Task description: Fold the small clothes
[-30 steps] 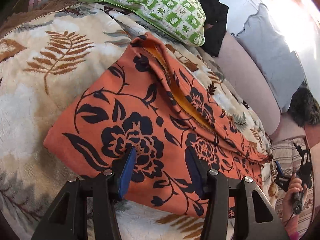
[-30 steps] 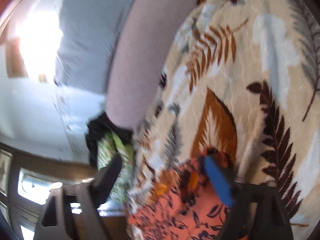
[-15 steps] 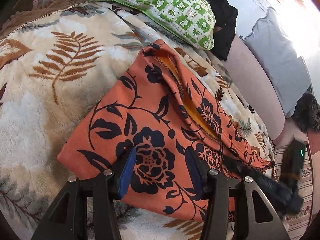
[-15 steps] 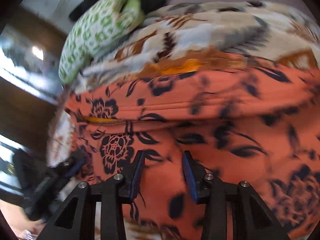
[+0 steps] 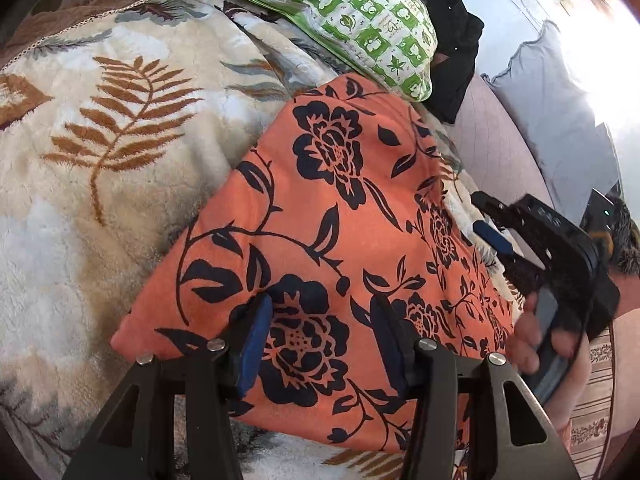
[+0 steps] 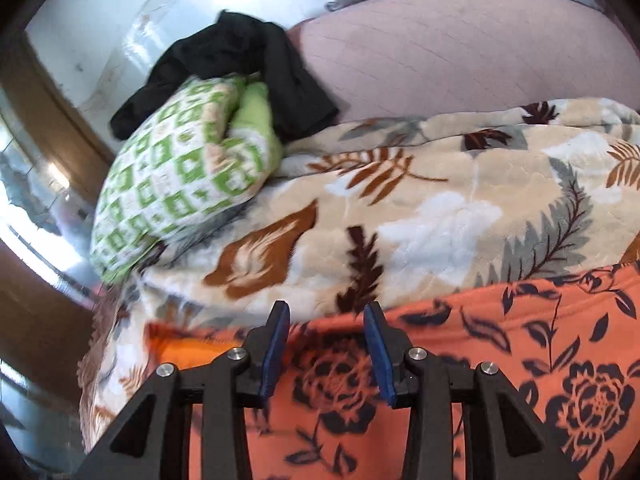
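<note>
An orange garment with dark blue flowers [image 5: 320,200] lies folded and flat on a leaf-patterned blanket [image 5: 100,160]. My left gripper [image 5: 320,340] is open, its blue pads over the garment's near part, holding nothing. My right gripper [image 5: 486,224] shows in the left wrist view at the garment's right edge, held in a hand. In the right wrist view the right gripper [image 6: 326,344] is open over the edge of the garment [image 6: 520,360], with nothing between the pads.
A green and white checked pillow [image 5: 352,12] and a black cloth [image 5: 448,48] lie beyond the garment. A pink bed surface [image 6: 460,52] and a grey pillow [image 5: 560,120] are farther back. A wooden frame [image 6: 52,92] stands at the left in the right wrist view.
The garment's raised flap with the yellow lining now lies flat. The right gripper has swung in over the garment's edge and pulled back slightly. The left gripper stays open.
</note>
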### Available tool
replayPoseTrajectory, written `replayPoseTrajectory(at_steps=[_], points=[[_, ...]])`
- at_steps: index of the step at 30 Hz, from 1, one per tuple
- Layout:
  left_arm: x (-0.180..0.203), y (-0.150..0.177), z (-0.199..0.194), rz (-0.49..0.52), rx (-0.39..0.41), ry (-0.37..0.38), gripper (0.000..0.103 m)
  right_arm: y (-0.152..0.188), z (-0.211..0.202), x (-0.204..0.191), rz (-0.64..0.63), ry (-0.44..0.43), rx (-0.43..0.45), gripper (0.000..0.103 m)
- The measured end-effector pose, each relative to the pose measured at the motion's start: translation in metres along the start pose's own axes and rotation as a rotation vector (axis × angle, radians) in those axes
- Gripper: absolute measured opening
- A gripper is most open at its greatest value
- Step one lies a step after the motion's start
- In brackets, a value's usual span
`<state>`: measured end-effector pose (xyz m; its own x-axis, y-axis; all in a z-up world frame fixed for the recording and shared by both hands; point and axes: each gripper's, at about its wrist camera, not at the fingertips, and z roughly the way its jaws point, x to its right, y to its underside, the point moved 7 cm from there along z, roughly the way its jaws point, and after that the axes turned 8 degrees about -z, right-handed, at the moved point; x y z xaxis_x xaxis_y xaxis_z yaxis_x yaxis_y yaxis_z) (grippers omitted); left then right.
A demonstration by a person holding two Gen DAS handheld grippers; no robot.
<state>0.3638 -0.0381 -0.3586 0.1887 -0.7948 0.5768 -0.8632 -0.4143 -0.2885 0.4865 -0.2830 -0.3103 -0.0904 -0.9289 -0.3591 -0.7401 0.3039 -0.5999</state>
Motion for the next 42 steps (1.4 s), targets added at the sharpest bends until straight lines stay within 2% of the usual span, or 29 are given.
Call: replayPoseTrajectory(at_steps=[3, 5, 8, 12, 14, 17, 20, 23, 26, 28, 31, 34, 35, 37, 39, 42], points=[[-0.003, 0.0, -0.005, -0.01, 0.01, -0.008, 0.052, 0.026, -0.002, -0.042, -0.073, -0.117, -0.071, 0.042], [-0.005, 0.001, -0.008, -0.01, 0.014, -0.009, 0.052, 0.043, 0.01, -0.07, -0.121, -0.152, -0.129, 0.042], [-0.007, 0.002, -0.012, 0.006, 0.017, -0.015, 0.052, 0.049, 0.04, -0.099, -0.161, -0.151, -0.175, 0.042], [-0.009, 0.002, -0.007, 0.048, -0.005, -0.019, 0.052, 0.038, 0.1, -0.107, -0.102, -0.134, -0.228, 0.042], [-0.007, 0.002, -0.005, 0.079, -0.015, -0.026, 0.052, 0.028, 0.122, -0.101, -0.08, -0.081, -0.187, 0.037], [-0.002, 0.001, -0.004, 0.124, -0.016, -0.032, 0.052, 0.017, 0.125, -0.1, -0.057, -0.081, -0.178, 0.037], [0.006, -0.004, -0.013, 0.191, 0.054, -0.072, 0.052, 0.016, 0.095, -0.088, -0.039, -0.093, -0.135, 0.038], [0.02, -0.008, -0.028, 0.271, 0.149, -0.113, 0.052, 0.027, 0.038, -0.059, -0.066, -0.053, -0.086, 0.038], [0.022, -0.014, -0.034, 0.28, 0.184, -0.148, 0.064, 0.048, -0.03, -0.008, -0.055, 0.026, -0.039, 0.038], [0.018, -0.013, -0.028, 0.293, 0.175, -0.207, 0.066, 0.067, -0.072, 0.034, -0.012, 0.088, -0.015, 0.038], [0.005, -0.004, -0.004, 0.317, 0.09, -0.313, 0.066, 0.107, -0.127, 0.097, 0.088, 0.16, -0.008, 0.039], [0.008, 0.003, 0.004, 0.396, 0.109, -0.394, 0.067, 0.155, -0.142, 0.15, 0.168, 0.248, -0.08, 0.039], [0.01, 0.005, 0.003, 0.41, 0.113, -0.407, 0.067, 0.17, -0.139, 0.163, 0.205, 0.236, -0.116, 0.037], [0.015, 0.006, -0.003, 0.412, 0.131, -0.385, 0.067, 0.177, -0.145, 0.169, 0.249, 0.172, -0.054, 0.036], [0.023, 0.005, -0.012, 0.412, 0.17, -0.332, 0.067, 0.168, -0.152, 0.166, 0.239, 0.162, -0.023, 0.036], [0.04, 0.01, -0.016, 0.474, 0.199, -0.279, 0.069, 0.151, -0.163, 0.153, 0.207, 0.09, 0.094, 0.036]])
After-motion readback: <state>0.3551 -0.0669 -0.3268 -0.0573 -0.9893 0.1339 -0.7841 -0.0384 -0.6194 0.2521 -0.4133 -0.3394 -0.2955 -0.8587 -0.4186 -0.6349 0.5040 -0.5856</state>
